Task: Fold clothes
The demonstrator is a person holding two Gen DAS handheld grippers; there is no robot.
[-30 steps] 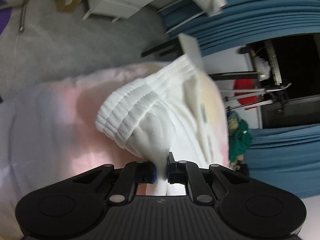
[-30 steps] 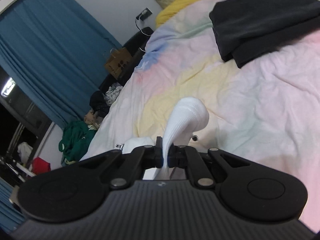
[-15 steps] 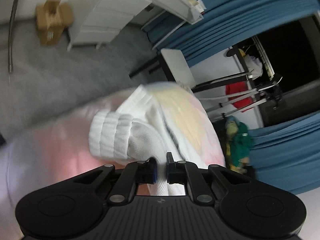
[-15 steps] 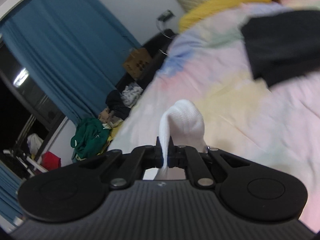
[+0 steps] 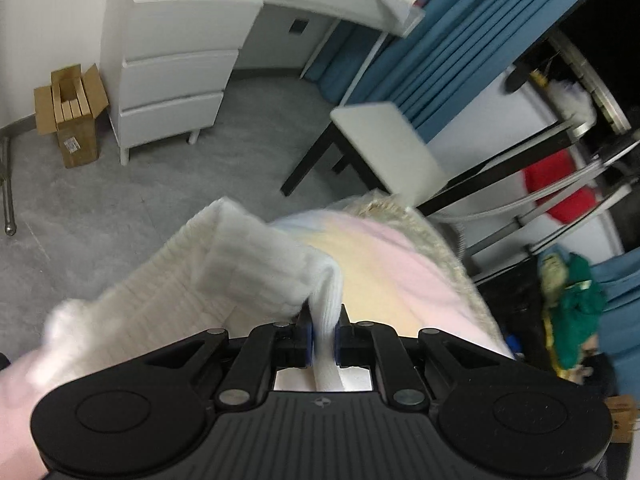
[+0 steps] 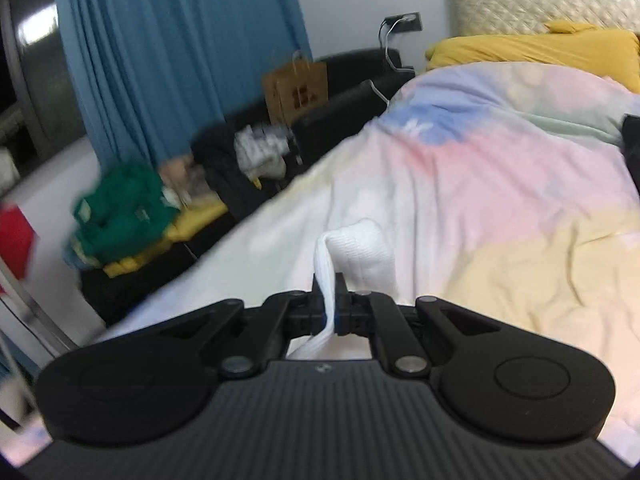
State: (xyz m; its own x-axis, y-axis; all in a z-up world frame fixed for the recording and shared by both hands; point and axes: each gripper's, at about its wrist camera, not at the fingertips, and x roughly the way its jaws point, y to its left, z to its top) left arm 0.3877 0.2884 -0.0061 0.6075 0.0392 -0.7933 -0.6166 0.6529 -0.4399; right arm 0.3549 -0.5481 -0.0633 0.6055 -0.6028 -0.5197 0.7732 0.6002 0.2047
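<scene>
Over the bed (image 6: pixel 500 208) both grippers have swung sideways; my left gripper (image 5: pixel 323 326) and right gripper (image 6: pixel 329 300) each stay clenched on the white garment (image 5: pixel 256 268), now lifted off the covers, mid-fold

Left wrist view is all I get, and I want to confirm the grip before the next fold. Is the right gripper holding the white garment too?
Observer: Yes, the right gripper is shut on the white garment.
Operator: What lies beyond it?
Observer: The pastel bed cover, reaching back to a yellow pillow.
Operator: Anything beside the bed there?
Observer: A brown paper bag on a black sofa.
</scene>
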